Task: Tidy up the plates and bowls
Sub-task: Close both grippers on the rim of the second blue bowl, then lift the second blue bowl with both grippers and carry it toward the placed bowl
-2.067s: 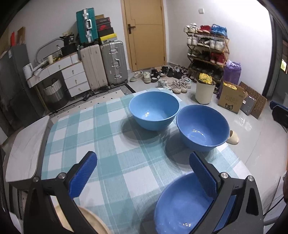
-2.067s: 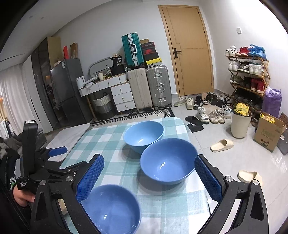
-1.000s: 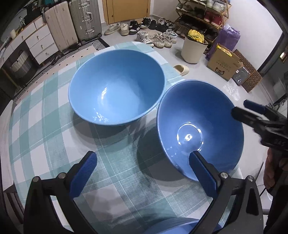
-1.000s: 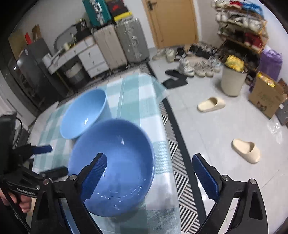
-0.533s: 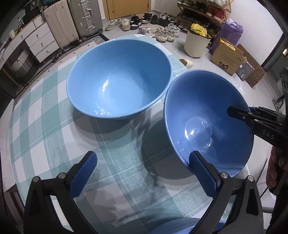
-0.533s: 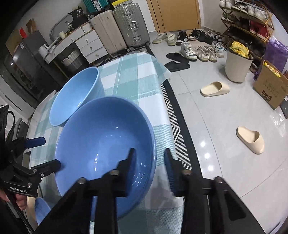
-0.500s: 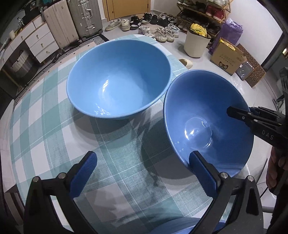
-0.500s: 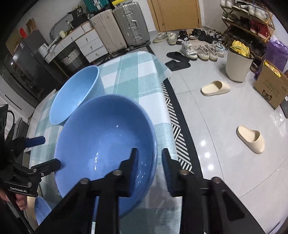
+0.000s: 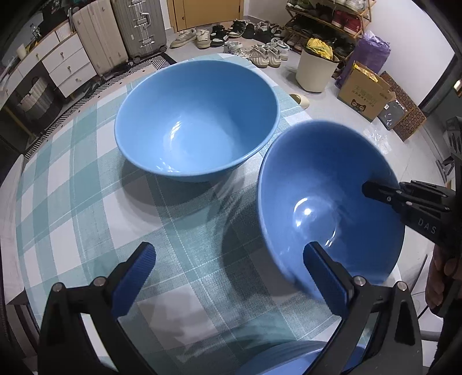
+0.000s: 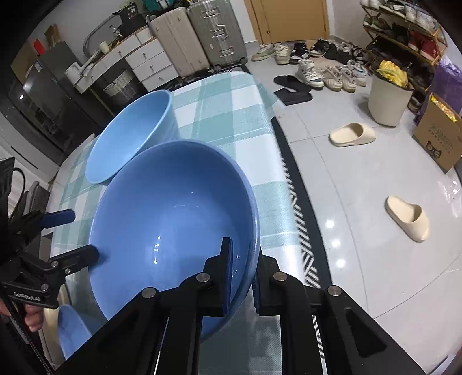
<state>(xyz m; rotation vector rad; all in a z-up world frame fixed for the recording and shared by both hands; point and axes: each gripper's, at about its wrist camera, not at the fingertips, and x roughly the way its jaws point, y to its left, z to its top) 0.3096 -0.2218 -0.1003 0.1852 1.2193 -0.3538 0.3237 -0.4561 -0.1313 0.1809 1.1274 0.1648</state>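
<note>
My right gripper point(image 10: 242, 277) is shut on the near rim of a darker blue bowl point(image 10: 173, 219) and holds it tilted, lifted a little off the checked tablecloth point(image 10: 231, 115). The same bowl shows in the left wrist view point(image 9: 326, 202), with the right gripper point(image 9: 372, 189) on its rim. A lighter blue bowl point(image 9: 196, 115) stands on the cloth just behind and left of it, also in the right wrist view point(image 10: 130, 135). My left gripper point(image 9: 228, 277) is open and empty over the cloth; it appears in the right wrist view point(image 10: 69, 236). A third blue bowl point(image 9: 291, 357) lies under the left gripper.
The table edge point(image 10: 277, 161) drops to a tiled floor with slippers point(image 10: 407, 216), a bin point(image 10: 387, 98) and a cardboard box point(image 10: 441, 138). Suitcases point(image 10: 196, 37), drawers and a shoe rack point(image 9: 326, 17) stand further back.
My right gripper has closed on the darker bowl's rim and tipped and raised it. My left gripper has stayed open and moved slightly closer to the two bowls.
</note>
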